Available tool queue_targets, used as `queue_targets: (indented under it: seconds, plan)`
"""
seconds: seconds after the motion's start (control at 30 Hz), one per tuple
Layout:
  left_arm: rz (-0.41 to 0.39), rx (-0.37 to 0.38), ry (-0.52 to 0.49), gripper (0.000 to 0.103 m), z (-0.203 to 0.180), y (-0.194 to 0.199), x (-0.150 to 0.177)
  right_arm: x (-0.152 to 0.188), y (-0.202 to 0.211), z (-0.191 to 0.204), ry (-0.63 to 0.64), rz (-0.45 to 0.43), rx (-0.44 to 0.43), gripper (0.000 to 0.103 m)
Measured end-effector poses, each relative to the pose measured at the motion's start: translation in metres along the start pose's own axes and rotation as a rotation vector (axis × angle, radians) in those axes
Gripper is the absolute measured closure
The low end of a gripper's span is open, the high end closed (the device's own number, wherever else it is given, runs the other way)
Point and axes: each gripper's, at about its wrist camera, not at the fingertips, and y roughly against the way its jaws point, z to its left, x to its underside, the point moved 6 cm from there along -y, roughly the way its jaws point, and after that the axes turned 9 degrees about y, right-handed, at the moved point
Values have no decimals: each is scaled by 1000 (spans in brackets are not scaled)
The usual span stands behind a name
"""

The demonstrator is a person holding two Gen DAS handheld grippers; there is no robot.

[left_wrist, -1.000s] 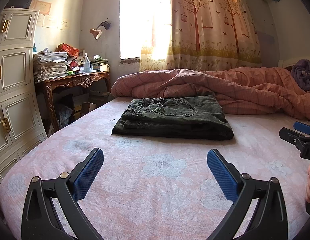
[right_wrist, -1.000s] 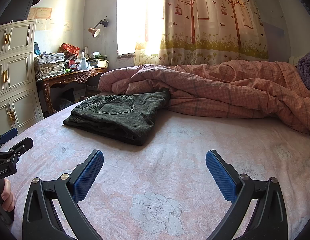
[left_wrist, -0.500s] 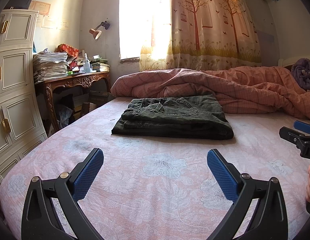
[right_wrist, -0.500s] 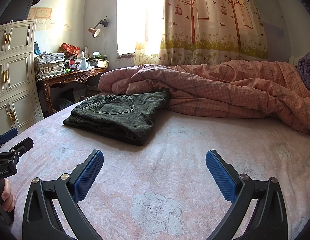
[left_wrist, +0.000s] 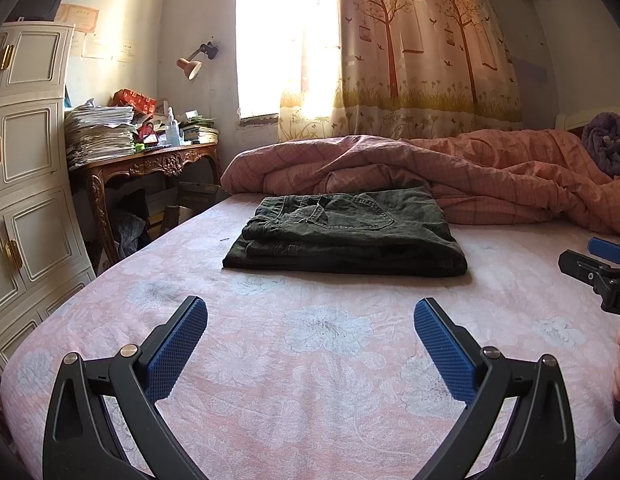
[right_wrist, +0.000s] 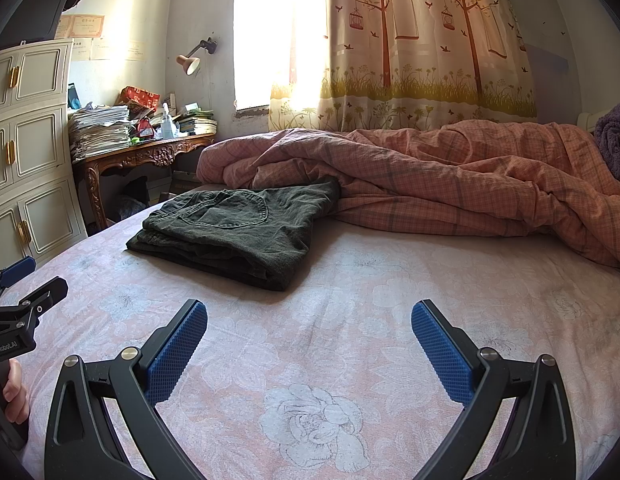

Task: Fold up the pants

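In the left wrist view, the left gripper point(left_wrist: 310, 320) is held low over the pink floral bedsheet point(left_wrist: 330, 400), its blue-padded fingers point(left_wrist: 178, 344) spread wide with nothing between them. The dark green pants point(left_wrist: 346, 232) are seen folded into a flat stack further up the bed, just in front of the rumpled pink duvet point(left_wrist: 470, 176). The right gripper point(left_wrist: 598, 268) is glimpsed at the right edge.

In the right wrist view, the right gripper point(right_wrist: 308, 322) is likewise held with fingers point(right_wrist: 442, 352) apart and empty above the sheet. The pants point(right_wrist: 238, 224) are seen ahead to the left, their far corner touching the duvet point(right_wrist: 450, 184). The left gripper point(right_wrist: 26, 292) is seen at the left edge.
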Motion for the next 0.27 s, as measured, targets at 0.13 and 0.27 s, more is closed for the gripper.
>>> queue_targets:
  seconds: [0.13, 0.27]
  plan:
    - [0, 1, 0, 1, 0, 0, 0, 0, 0, 0, 0, 0, 0, 1]
    - [0, 1, 0, 1, -1, 0, -1, 0, 0, 0, 0, 0, 0, 1]
